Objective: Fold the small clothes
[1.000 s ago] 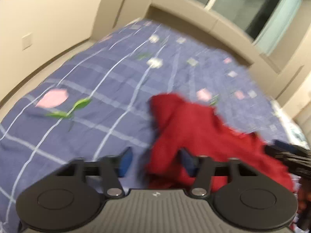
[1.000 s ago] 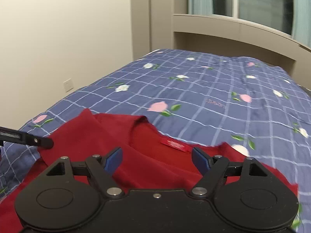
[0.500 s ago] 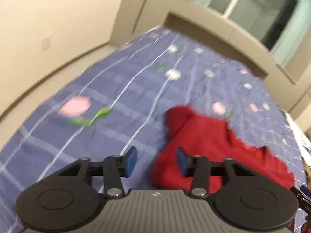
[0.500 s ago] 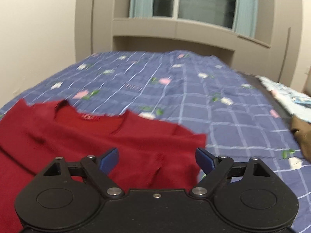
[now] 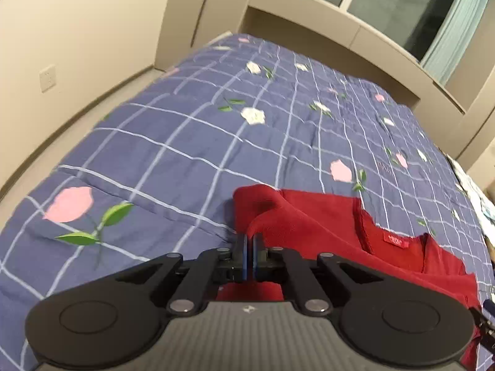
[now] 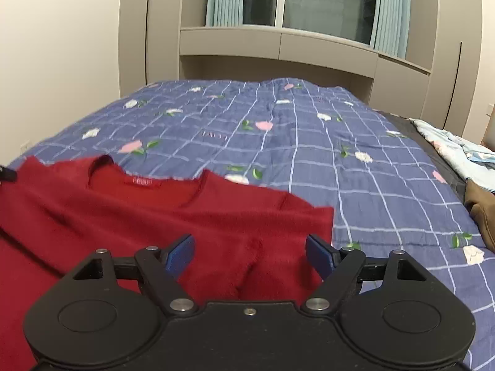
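A red sweater (image 5: 324, 225) lies on the blue checked bedspread (image 5: 185, 142), its neck label facing up. My left gripper (image 5: 248, 247) is shut on the sweater's left shoulder edge, where the cloth rises in a small fold. In the right wrist view the sweater (image 6: 139, 207) spreads across the lower left. My right gripper (image 6: 250, 255) is open, its blue pads either side of the sweater's right sleeve edge, just above the cloth.
The bedspread (image 6: 309, 142) with flower prints covers the bed. A light blue cloth (image 6: 458, 151) and a brown garment (image 6: 482, 213) lie at the bed's right edge. Walls, cabinets and a window (image 6: 309, 0) stand beyond the bed.
My left gripper has closed on the sweater's left shoulder edge. My right gripper has swung right along the sweater to its right sleeve, still open.
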`<state>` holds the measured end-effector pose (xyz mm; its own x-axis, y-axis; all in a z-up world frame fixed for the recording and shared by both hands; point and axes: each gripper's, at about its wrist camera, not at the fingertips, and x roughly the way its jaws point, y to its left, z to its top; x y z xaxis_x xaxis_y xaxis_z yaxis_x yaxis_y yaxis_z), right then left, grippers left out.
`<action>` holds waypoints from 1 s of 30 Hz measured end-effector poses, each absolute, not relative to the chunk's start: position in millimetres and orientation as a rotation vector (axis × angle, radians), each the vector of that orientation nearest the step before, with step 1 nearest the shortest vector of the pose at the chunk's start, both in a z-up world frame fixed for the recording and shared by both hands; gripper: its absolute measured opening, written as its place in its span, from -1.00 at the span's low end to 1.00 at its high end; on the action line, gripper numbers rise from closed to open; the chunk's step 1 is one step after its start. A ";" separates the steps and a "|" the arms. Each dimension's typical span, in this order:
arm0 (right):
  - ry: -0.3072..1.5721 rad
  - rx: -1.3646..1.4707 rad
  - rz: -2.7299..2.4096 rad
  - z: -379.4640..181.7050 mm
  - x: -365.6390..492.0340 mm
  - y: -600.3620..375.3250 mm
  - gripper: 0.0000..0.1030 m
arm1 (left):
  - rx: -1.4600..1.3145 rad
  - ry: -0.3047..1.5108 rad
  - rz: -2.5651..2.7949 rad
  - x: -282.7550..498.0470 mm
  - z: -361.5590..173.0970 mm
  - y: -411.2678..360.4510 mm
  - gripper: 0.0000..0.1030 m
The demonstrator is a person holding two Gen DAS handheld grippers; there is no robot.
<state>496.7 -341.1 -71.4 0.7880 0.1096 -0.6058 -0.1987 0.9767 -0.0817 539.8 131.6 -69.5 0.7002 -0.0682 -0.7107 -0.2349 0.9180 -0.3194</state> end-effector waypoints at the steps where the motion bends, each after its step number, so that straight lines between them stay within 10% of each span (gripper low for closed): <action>1: 0.654 -0.150 0.161 -75.7 497.0 -340.8 0.57 | -0.407 0.783 0.116 536.2 -70.1 133.7 -0.96; 8: 0.658 -0.167 0.148 -82.7 494.7 -341.0 0.53 | -0.434 0.814 0.147 537.7 -77.8 146.1 -0.89; 12: 0.627 -0.158 0.155 -74.4 498.8 -339.0 0.53 | -0.455 0.731 0.132 539.0 -63.2 145.9 0.53; 17: 0.633 -0.186 0.163 -76.8 515.0 -327.8 0.53 | -0.390 0.795 0.155 566.8 -69.8 140.2 -0.05; 21: 0.696 -0.230 0.116 -93.5 532.7 -326.0 0.50 | -0.386 0.850 0.186 580.1 -94.0 146.1 -0.07; 30: 0.636 -0.222 0.175 -81.5 508.3 -326.9 0.50 | -0.368 0.755 0.110 539.7 -74.0 143.5 0.63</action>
